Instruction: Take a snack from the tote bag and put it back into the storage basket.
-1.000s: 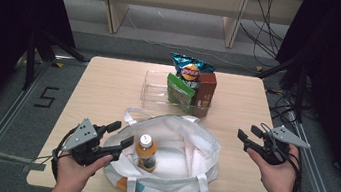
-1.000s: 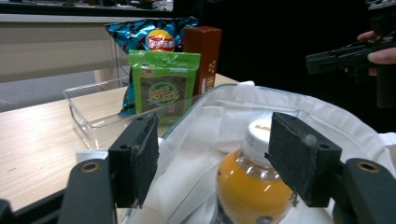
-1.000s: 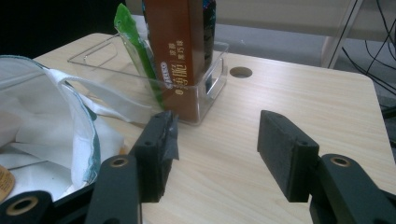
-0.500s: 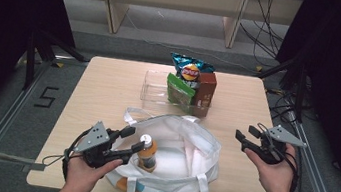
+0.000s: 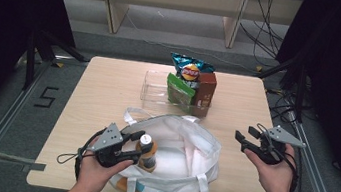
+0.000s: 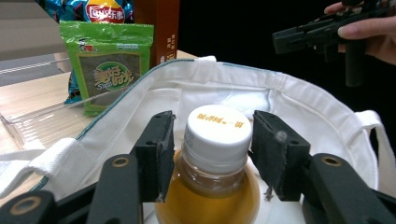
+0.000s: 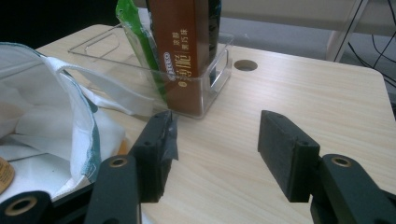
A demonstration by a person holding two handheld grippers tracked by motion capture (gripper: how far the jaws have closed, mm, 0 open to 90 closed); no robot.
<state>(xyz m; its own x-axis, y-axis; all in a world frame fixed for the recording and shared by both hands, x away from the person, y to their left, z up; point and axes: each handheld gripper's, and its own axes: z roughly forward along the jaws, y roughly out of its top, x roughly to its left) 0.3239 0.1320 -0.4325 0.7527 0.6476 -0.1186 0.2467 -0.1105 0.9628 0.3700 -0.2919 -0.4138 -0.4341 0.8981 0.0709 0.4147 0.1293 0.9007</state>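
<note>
**Left gripper closes in on the bottle in the bag**

At the left, the left gripper (image 5: 135,146) has moved in from the near-left edge of the pale wooden surface (image 5: 109,87) over the last second and now sits at the mouth of the white cloth tote bag with teal trim (image 5: 201,151). Its jaws stand on either side of the white cap and neck of the clear plastic bottle of amber drink (image 6: 215,154), which stands upright inside the bag. In the left gripper view a narrow gap shows between each pad and the cap, so the jaws are apart around the bottle rather than clamped on it. I judge the approach as finished and the squeeze as the step now due, most likely to lift the bottle out of the bag.

Beyond the bag, at the middle of the surface, the clear plastic bin (image 5: 156,91) holds a green seaweed packet (image 5: 179,91), a brown carton (image 5: 205,88) and a blue crisp bag (image 5: 190,68), all upright at its right end; its left part has room.

At the right, the right gripper (image 5: 244,136) has barely shifted. It hovers over the surface well apart from the bag, jaws wide apart and holding nothing.
</note>
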